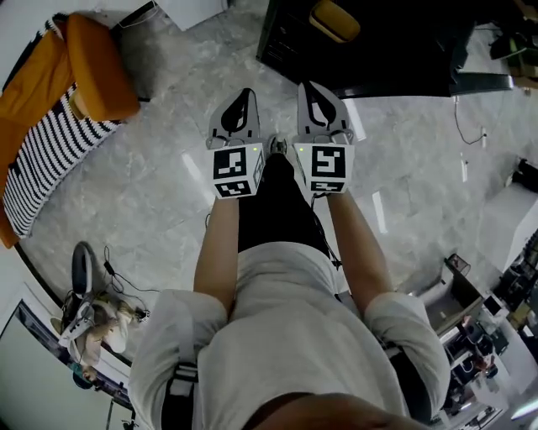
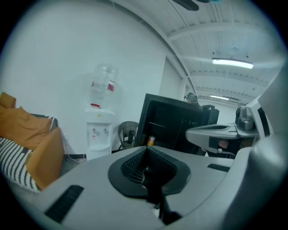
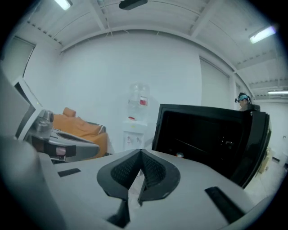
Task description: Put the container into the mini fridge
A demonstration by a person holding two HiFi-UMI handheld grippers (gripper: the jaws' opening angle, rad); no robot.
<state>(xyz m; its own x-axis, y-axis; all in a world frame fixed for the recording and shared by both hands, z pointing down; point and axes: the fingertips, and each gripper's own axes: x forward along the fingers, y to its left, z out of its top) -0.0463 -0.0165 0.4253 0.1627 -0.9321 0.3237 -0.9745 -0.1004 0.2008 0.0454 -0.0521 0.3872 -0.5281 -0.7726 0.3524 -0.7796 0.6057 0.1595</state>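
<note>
Head view steeply downward; gripper views level, both toward the mini fridge [image 2: 176,122].

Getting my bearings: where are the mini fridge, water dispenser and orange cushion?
mini fridge [image 3: 202,134]: right gripper view, dark open interior.
water dispenser [image 2: 99,132]: left gripper view, white front panel.
orange cushion [image 1: 97,67]: head view, upper surface.

Black mini fridge [image 1: 395,59] open, yellow container [image 1: 334,18] inside

Two grippers near centre: left gripper [image 1: 243,97], right gripper [image 1: 314,89]. One black mini fridge [image 1: 403,46], far right; one yellow container [image 1: 334,18] inside. One orange sofa [image 1: 94,71], far left. One water dispenser [image 2: 99,131].
</note>
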